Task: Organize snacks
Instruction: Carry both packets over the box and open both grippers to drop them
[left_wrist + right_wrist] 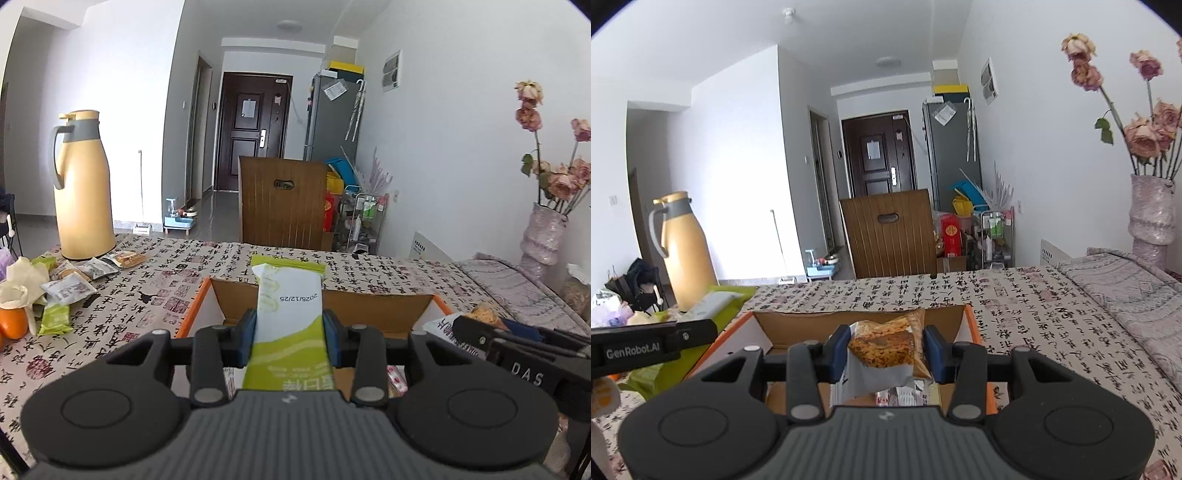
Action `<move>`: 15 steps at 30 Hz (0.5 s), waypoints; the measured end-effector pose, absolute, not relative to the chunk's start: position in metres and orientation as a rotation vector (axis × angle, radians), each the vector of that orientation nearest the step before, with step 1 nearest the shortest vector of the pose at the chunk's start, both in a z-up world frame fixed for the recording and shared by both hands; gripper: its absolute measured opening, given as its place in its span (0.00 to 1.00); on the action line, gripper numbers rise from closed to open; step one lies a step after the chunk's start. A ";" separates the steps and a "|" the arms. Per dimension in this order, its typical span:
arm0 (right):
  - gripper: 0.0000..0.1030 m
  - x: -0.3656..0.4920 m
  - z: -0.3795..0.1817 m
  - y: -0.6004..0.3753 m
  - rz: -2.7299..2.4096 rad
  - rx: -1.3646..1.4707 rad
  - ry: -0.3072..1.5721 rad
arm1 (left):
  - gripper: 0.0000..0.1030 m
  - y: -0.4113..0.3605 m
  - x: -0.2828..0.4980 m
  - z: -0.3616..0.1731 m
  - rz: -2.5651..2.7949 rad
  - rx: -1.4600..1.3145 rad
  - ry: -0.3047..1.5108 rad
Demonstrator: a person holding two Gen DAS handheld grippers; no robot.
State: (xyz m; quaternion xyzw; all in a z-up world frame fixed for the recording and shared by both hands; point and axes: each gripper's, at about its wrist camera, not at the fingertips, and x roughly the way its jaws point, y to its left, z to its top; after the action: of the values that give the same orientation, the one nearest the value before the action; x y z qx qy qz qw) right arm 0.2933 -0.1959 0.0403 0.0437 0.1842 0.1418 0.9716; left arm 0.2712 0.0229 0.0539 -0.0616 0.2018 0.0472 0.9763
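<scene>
The left gripper (290, 334) clamps a long green-and-white foil snack packet (290, 317) at centre frame, above the open orange-edged cardboard box (388, 314). The right gripper (886, 350) pinches a crinkly clear-and-white wrapper of golden crisp cake (882, 349) over the same box. Both films look slick and pliant, so a packet could slide out or catch the stiff box wall. More snack packets (70, 288) lie at left beside the smooth yellow thermos jug (83, 184).
</scene>
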 end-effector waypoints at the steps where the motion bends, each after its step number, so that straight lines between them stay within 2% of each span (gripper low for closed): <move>1: 0.41 0.298 0.038 -0.195 0.285 0.090 0.379 | 0.37 0.024 0.276 0.052 0.098 -0.128 0.410; 15: 0.41 0.317 0.008 -0.192 0.294 0.099 0.443 | 0.37 0.038 0.295 0.022 0.081 -0.163 0.466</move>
State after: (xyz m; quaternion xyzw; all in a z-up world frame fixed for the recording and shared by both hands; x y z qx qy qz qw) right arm 0.3167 -0.1917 0.0083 0.0491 0.2187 0.1454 0.9636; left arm 0.2955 0.0380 0.0216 -0.0808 0.2308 0.0401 0.9688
